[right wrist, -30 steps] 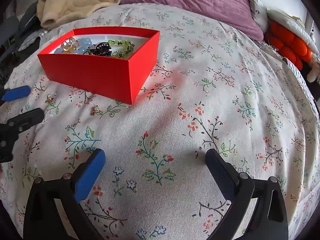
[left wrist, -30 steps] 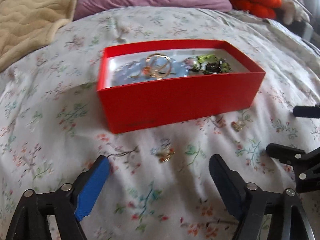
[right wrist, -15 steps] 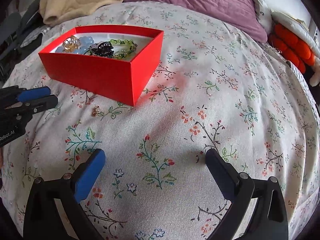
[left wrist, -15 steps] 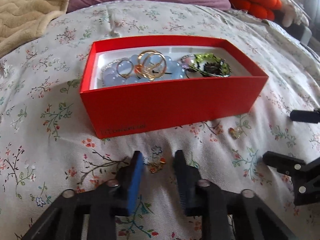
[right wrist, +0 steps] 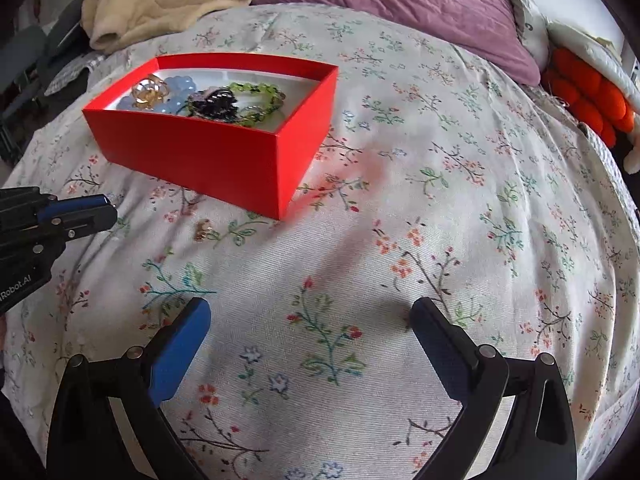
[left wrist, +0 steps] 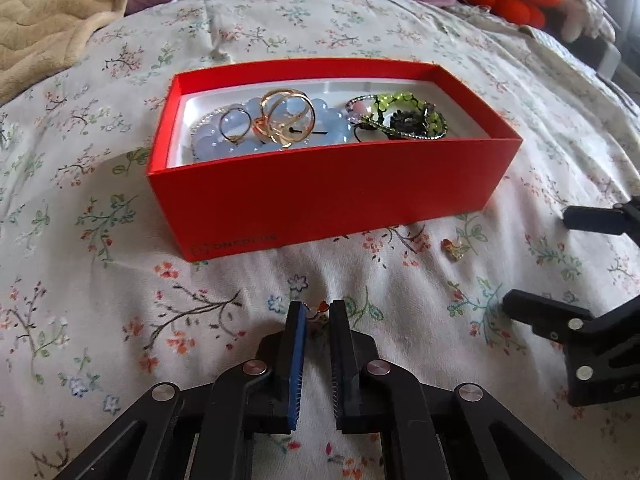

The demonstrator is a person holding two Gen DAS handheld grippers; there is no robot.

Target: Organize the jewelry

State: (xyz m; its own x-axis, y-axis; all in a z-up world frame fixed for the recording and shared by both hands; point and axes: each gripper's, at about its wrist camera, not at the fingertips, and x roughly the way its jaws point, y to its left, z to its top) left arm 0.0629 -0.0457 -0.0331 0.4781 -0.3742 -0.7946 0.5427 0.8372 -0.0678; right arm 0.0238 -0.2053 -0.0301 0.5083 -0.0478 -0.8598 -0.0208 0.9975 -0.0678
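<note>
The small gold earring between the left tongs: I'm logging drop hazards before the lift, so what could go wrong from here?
1. The small gold earring sits only at the tips of the left tongs, so it could slip out during the lift.
2. The tips press into the floral bedsheet; fabric might get pinched and tug the piece free.
3. The second gold earring lies loose near the red cardboard box, and a nudge to the sheet could shift it.

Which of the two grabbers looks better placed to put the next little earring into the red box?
The left gripper: its fingers are already closed around a small earring just in front of the red box. The right gripper hangs open over bare bedspread, holding nothing.
</note>
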